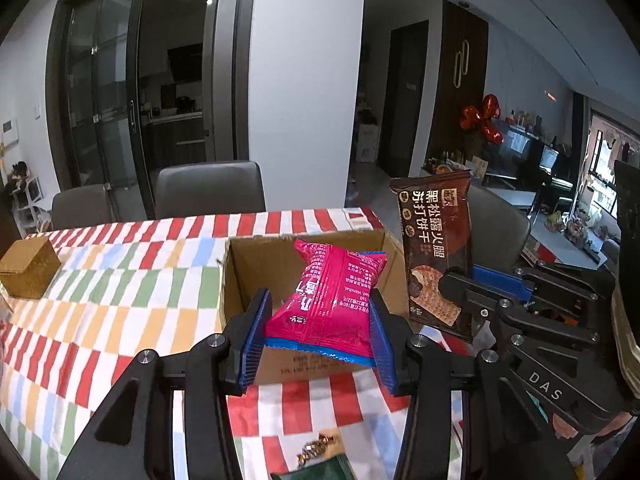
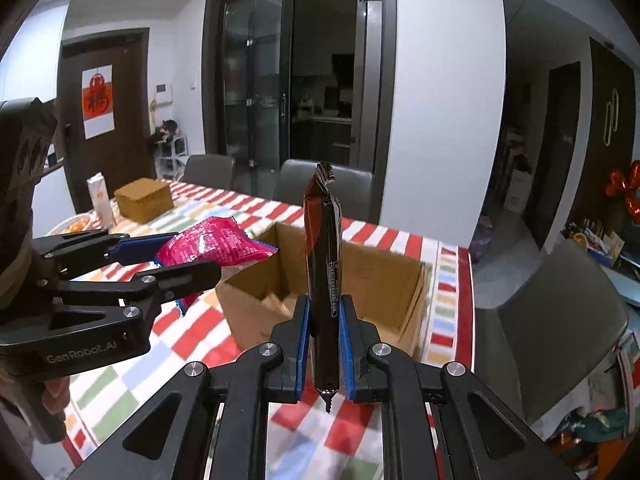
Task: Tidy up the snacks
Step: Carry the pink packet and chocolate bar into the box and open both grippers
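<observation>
Left wrist view: your left gripper (image 1: 318, 326) has its blue fingers (image 1: 252, 340) pinching one pink snack packet (image 1: 328, 300) from both sides. The packet's long axis runs away from the camera and tilts toward 1 o'clock, its far end over the open cardboard box (image 1: 256, 268). The box sits on the striped surface (image 1: 120, 288) directly ahead, open top up; its interior shows bare cardboard where visible. At 2 o'clock, your right gripper (image 1: 476, 292) holds one dark brown cracker packet (image 1: 436, 256) upright, long axis vertical, its printed face toward the camera, just beside the box's right wall. One small brown box (image 1: 28, 268) stands at 9 o'clock, well apart. One green packet (image 1: 320, 464) lies at 6 o'clock at the frame's edge. Two grey chairs (image 1: 210, 188) stand beyond the surface's far edge.

Right wrist view: your right gripper (image 2: 324, 340) has its fingers pressed tight on the cracker packet (image 2: 322, 256), seen edge-on, standing vertical with its crimped end at 12 o'clock. The cardboard box (image 2: 380, 280) lies just behind it. At 9 o'clock, the left gripper (image 2: 188, 260) holds the pink packet (image 2: 212, 248) near the box's left corner, above the surface (image 2: 192, 332). The brown box (image 2: 144, 200) and one white carton (image 2: 100, 196) stand at 10 o'clock.
</observation>
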The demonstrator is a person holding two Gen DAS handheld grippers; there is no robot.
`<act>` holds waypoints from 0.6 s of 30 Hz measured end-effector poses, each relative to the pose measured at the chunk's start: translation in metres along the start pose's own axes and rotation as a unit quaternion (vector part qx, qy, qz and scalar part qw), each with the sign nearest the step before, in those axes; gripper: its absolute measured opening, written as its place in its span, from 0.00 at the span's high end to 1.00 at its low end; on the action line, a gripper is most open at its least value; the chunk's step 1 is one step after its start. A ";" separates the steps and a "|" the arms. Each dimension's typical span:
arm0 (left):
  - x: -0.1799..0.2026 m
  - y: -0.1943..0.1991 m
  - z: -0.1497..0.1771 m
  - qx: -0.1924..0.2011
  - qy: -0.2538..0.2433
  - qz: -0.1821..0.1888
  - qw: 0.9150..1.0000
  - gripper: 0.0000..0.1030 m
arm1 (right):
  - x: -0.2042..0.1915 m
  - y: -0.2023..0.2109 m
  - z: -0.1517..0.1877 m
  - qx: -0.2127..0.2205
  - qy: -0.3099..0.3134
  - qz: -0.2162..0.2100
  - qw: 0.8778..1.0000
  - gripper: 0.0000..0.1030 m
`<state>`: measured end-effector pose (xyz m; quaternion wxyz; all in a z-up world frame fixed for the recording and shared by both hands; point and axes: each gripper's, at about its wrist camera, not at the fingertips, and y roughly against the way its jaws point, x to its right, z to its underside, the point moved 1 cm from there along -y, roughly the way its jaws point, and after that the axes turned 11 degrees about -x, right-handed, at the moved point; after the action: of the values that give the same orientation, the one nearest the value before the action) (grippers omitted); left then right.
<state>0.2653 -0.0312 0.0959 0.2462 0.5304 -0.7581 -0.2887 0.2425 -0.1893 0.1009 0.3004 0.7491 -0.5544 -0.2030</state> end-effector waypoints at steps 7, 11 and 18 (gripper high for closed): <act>-0.008 -0.015 -0.023 -0.002 0.002 -0.006 1.000 0.55 | 0.007 -0.014 -0.026 -0.001 0.001 0.014 1.000 0.86; -0.012 -0.029 -0.034 -0.012 0.003 -0.007 1.000 0.55 | 0.011 -0.029 -0.039 -0.012 0.007 0.017 1.000 0.86; -0.018 -0.064 -0.051 -0.044 -0.001 -0.012 0.999 0.55 | 0.019 -0.054 -0.047 -0.032 -0.002 0.022 0.999 0.86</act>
<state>0.3479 -0.0407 0.0859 0.2649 0.5277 -0.7385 -0.3254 0.3165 -0.1862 0.0994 0.3277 0.7263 -0.5644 -0.2156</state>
